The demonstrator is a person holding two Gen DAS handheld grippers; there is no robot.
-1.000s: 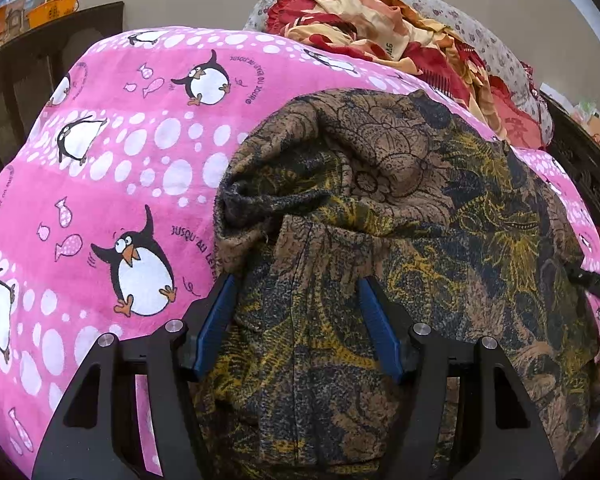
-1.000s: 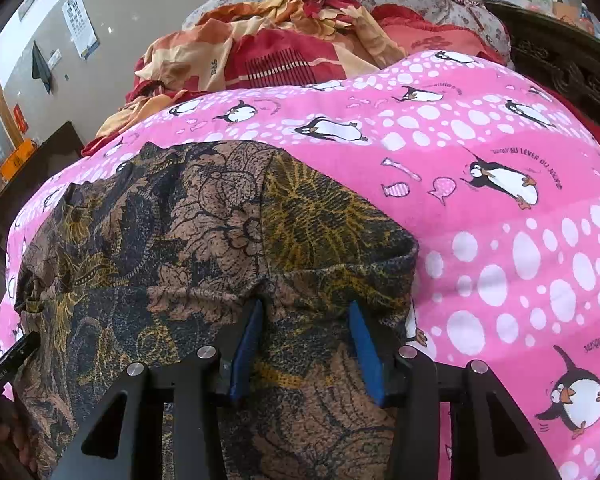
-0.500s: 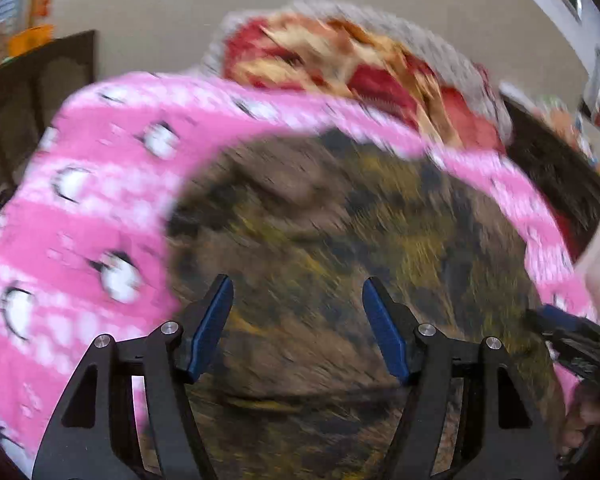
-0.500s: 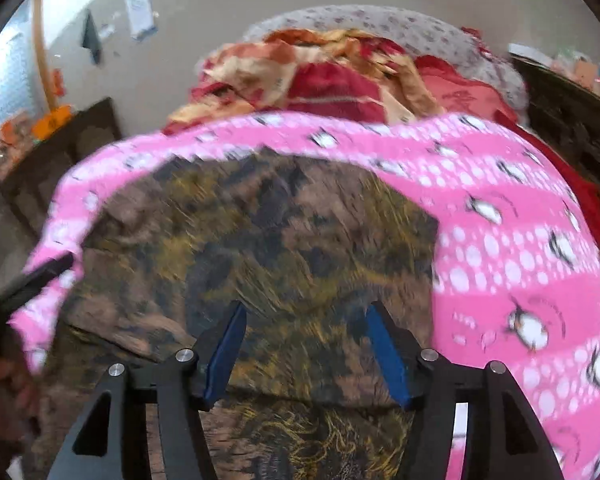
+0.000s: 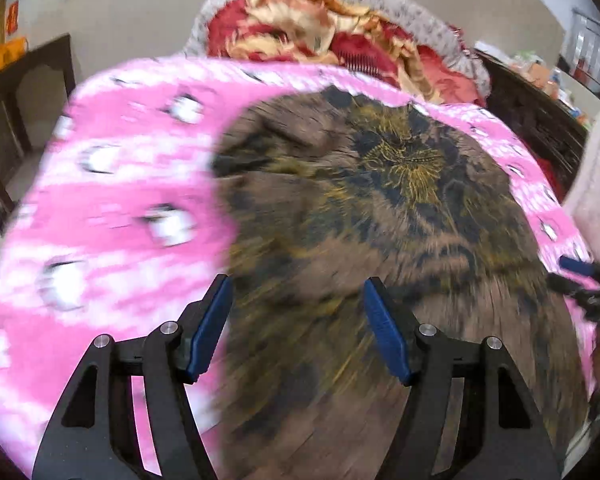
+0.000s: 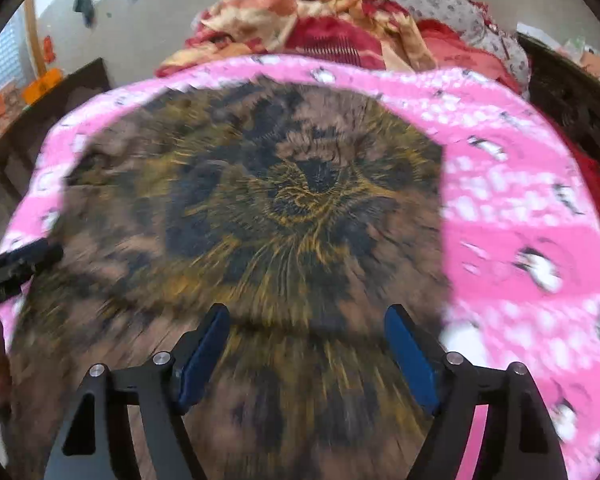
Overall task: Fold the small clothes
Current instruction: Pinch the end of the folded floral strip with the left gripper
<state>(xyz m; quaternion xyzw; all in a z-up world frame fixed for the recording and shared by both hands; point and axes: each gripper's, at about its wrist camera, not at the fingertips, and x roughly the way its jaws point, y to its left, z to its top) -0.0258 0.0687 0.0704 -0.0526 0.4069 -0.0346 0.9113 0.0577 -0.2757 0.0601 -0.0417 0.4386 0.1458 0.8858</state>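
Note:
A brown, black and gold patterned garment (image 5: 380, 208) lies folded on the pink penguin blanket (image 5: 112, 200); it also shows in the right wrist view (image 6: 260, 208). My left gripper (image 5: 296, 312) is open and empty, raised above the garment's near left part. My right gripper (image 6: 306, 332) is open and empty, raised above the garment's near right part. Each gripper shows at the edge of the other's view: the right one (image 5: 580, 280), the left one (image 6: 16, 260). Both views are motion-blurred.
A heap of red and orange bedding (image 5: 332, 48) lies at the far end of the bed, also in the right wrist view (image 6: 320, 28). Dark wooden furniture (image 5: 24, 92) stands to the left and a dark frame (image 6: 572, 92) to the right.
Both grippers have let go of the garment, opened wider and pulled up and back from it. The garment now lies flat on the blanket.

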